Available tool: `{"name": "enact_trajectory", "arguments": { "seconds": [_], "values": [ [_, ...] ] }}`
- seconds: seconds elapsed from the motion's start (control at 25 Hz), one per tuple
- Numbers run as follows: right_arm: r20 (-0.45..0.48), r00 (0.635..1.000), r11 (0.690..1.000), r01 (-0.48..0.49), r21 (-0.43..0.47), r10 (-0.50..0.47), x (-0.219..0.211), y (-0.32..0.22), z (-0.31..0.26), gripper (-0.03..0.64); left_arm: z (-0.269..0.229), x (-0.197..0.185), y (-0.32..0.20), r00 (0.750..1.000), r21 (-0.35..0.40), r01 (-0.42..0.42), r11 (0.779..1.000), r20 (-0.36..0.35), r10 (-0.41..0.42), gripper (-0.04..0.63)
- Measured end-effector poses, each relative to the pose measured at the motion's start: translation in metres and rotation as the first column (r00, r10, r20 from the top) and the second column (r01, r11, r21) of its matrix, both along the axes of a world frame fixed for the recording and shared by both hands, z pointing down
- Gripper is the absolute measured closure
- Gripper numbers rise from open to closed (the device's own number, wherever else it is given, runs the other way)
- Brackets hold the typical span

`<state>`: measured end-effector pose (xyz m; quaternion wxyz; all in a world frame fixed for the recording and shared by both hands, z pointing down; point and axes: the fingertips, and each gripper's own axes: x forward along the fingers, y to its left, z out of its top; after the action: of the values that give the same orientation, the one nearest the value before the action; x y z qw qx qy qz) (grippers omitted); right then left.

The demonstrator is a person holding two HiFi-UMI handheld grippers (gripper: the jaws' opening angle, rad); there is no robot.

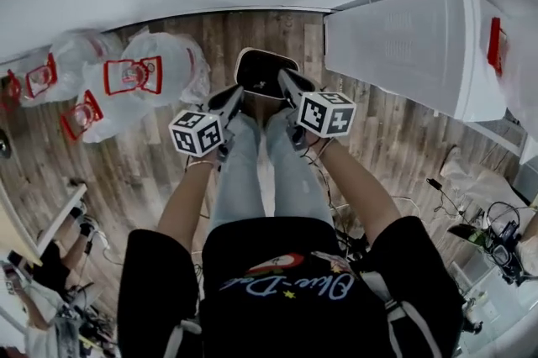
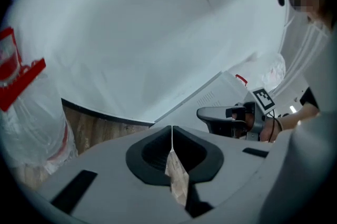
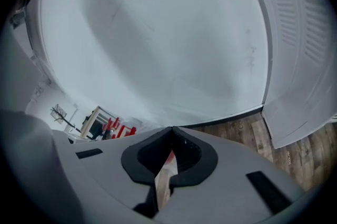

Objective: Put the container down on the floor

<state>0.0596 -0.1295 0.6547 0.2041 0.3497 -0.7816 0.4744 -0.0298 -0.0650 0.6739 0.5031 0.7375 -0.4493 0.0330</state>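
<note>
Grey left tool point(image 1: 234, 98) and right tool point(image 1: 287, 82), both closed empty, tilt downward side by side, seemingly angled inward.

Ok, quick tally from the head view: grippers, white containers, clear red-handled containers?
Grippers: 2 (left gripper, right gripper, both shut)
White container: 1
Clear red-handled containers: 3, perhaps another cut off at the left edge
Total: 6
</note>
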Motion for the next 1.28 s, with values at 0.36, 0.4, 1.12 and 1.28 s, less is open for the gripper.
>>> {"name": "enact_trajectory", "arguments": {
  "seconds": [0.36,0.4,1.12,1.28],
  "values": [
    [-0.04,0.999,0.957,0.035,0.287,-0.025,0.007,0.0,-0.139,0.617,-0.148,-0.007,-0.004,0.983,0.212,-0.06,0.976,0.184,0.02,0.586],
    [-0.042,0.999,0.95,0.042,0.308,-0.031,0.006,0.002,-0.152,0.617,-0.162,-0.007,-0.004,0.982,0.23,-0.058,0.971,0.188,0.014,0.586],
    [0.075,0.997,0.852,-0.059,0.52,0.023,-0.001,0.007,-0.302,0.617,-0.338,0.017,-0.018,0.924,0.514,-0.276,0.812,0.373,0.078,0.586],
    [0.072,0.997,0.828,-0.064,0.557,0.029,-0.002,0.007,-0.318,0.617,-0.354,0.018,-0.022,0.93,0.547,-0.284,0.788,0.357,0.088,0.586]
  ]
}}
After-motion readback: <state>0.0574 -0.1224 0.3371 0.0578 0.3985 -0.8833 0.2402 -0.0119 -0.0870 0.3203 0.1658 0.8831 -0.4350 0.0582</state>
